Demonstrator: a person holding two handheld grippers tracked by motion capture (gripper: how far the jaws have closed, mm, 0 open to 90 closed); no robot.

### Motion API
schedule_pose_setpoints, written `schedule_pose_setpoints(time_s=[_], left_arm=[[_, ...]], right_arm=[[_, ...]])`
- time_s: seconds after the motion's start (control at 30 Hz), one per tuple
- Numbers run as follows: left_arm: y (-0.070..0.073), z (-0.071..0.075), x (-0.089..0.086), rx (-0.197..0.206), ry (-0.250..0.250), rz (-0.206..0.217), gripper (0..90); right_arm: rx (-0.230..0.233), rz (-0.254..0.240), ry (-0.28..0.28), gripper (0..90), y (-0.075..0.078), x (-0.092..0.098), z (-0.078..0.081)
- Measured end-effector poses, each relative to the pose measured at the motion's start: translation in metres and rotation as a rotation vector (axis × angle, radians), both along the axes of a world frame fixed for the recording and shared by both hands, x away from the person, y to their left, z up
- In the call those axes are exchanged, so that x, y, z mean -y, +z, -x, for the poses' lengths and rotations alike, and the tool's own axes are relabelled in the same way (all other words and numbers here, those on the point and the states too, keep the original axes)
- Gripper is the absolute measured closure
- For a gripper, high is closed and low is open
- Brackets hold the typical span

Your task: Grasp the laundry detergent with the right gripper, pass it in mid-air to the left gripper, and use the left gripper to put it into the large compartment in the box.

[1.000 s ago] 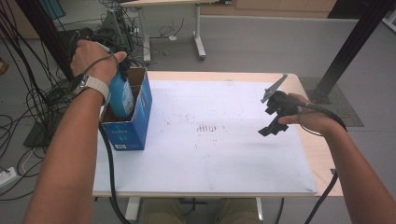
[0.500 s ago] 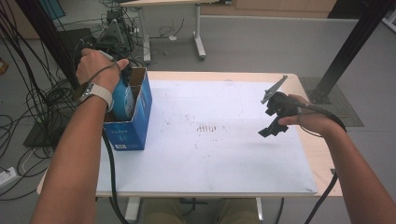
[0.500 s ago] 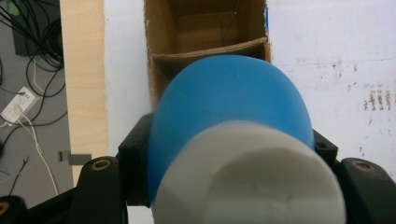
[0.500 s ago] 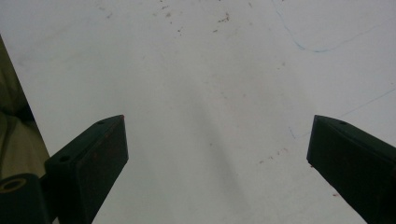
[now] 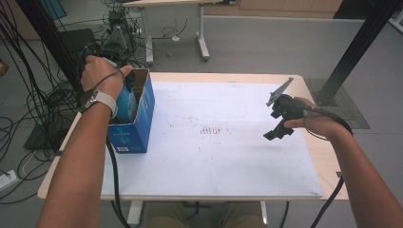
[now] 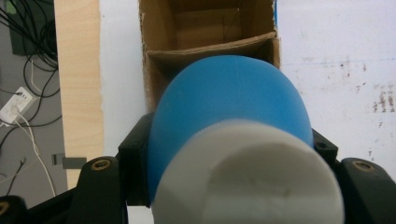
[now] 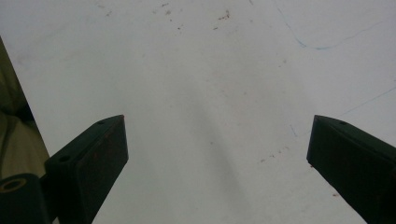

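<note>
The worktop (image 5: pixel 199 199), a pale wooden top under a white stained sheet, carries at its left edge a blue cardboard box (image 5: pixel 135 128) with an open top and a brown inside split by a cardboard divider (image 6: pixel 210 46); everything else is placed here against that box. Directly over the box's nearer compartment, the left tool (image 6: pixel 224 177) is clenched on a smooth blue egg-shaped plastic object with a white end (image 6: pixel 229 116), its black jaws pressing on either flank, and in the high view the blue body already sits partly below the box's rim. The step in hand looks like setting this object down into the box. To do it well, the person should keep the rounded blue end centred between the divider and the near wall, since the object looks nearly as wide as the compartment and could catch on a cardboard edge and tip the light box. A straight descent is safer, with the grip eased only once the object rests on the bottom or is wedged securely. Well to the right of the box, the right tool (image 5: pixel 280 124) hovers above the white sheet, released, with nothing between its jaws.
</note>
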State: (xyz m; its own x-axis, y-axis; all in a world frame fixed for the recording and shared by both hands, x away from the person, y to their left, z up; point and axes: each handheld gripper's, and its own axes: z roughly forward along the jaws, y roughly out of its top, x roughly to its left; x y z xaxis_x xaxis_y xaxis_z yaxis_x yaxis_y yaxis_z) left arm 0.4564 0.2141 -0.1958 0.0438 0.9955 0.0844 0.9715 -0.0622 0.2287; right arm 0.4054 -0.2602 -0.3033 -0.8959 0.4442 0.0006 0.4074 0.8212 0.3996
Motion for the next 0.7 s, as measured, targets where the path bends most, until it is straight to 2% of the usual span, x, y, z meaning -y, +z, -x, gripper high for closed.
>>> schedule_pose_setpoints(time_s=[0.7], left_arm=[[-0.018,0.000,-0.001,0.017,-0.006,-0.008,37.3]], right_arm=[[-0.003,0.000,0.001,5.2,-0.002,-0.001,0.000]])
